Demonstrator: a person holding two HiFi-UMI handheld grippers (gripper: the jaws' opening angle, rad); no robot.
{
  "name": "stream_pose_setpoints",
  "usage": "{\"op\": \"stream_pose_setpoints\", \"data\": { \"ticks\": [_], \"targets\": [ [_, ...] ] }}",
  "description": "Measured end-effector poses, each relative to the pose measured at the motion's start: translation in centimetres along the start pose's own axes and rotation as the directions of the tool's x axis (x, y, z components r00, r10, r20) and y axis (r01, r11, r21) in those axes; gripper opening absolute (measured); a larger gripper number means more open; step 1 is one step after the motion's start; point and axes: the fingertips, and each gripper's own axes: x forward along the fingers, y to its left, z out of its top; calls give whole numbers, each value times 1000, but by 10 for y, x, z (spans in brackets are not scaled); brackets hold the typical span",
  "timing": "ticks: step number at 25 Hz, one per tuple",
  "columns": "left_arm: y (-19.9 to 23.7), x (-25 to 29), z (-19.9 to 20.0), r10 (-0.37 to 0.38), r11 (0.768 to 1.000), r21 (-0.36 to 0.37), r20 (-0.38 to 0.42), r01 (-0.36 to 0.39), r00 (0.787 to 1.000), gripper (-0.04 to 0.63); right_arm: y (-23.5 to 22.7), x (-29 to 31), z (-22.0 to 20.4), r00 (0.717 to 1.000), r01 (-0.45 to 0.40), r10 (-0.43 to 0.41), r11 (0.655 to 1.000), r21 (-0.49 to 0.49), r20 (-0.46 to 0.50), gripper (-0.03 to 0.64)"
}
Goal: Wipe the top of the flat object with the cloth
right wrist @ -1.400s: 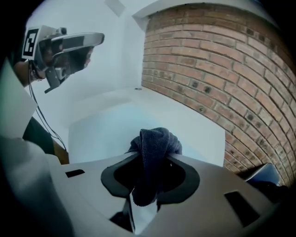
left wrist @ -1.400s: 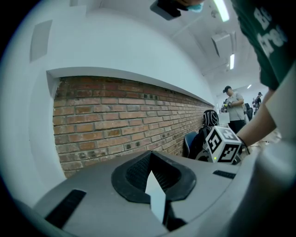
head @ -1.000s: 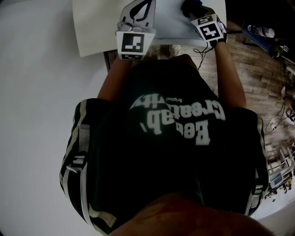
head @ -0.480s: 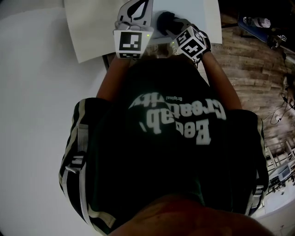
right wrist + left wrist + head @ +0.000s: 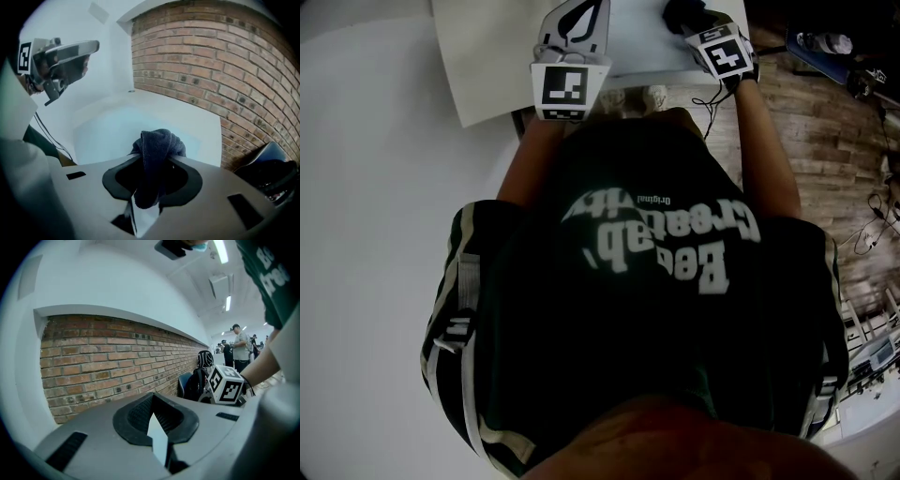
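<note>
As the dark cloth [image 5: 158, 140] sits bunched over the right end of the white flat object [image 5: 487, 66] (its long axis running side to side across the person's front), the right hand-held gripper [image 5: 154, 164] pinches it. That makes it the nearer tool, and the unwiped length lies leftward. The left hand-held gripper [image 5: 581, 17] is closed on nothing and sits mid-length by the flat object's near edge. A brick wall [image 5: 225, 70] stands beyond the far edge.

The cloth [image 5: 157, 145] is dark navy blue, the flat object [image 5: 140, 126] is pale bluish white, the brick wall [image 5: 103, 357] is red-brown with light joints, the marker cubes [image 5: 565, 89] carry black-and-white squares, and the shirt [image 5: 609, 337] is dark green with white letters.
</note>
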Motion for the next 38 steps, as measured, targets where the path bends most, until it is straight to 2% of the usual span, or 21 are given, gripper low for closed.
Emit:
{"op": "stream_pose_setpoints", "data": {
  "ticks": [7,13,18,22,25,32,34,38],
  "targets": [
    [-3,-3,0,4,1000,3,-4,-4,1000,1,6,-5,-2,1000,-15,14,999,38,27,94],
    [-10,2,4,-6,1000,-1,8,6,1000,0,46,-18,-13,990,-132,131,991,22,42,94],
    [-17,8,6,-17,1000,0,16,17,1000,1,87,-26,-20,967,-248,250,968,-46,44,94],
    [-25,8,11,-16,1000,11,23,15,1000,0,93,-31,-22,953,-296,298,955,-35,53,94],
    [-30,4,14,-6,1000,11,26,6,1000,1,76,-32,-26,965,-258,259,966,-27,51,94],
    [-38,16,16,35,999,3,20,-35,999,0,-6,-29,-35,996,-75,72,996,56,54,94],
    [-44,19,18,42,999,-1,24,-42,999,1,-13,-30,-35,996,-63,59,996,57,63,94],
    [-56,22,18,50,999,-6,33,-49,998,0,-5,-34,-39,993,-92,90,995,34,74,94]
  ]
}}
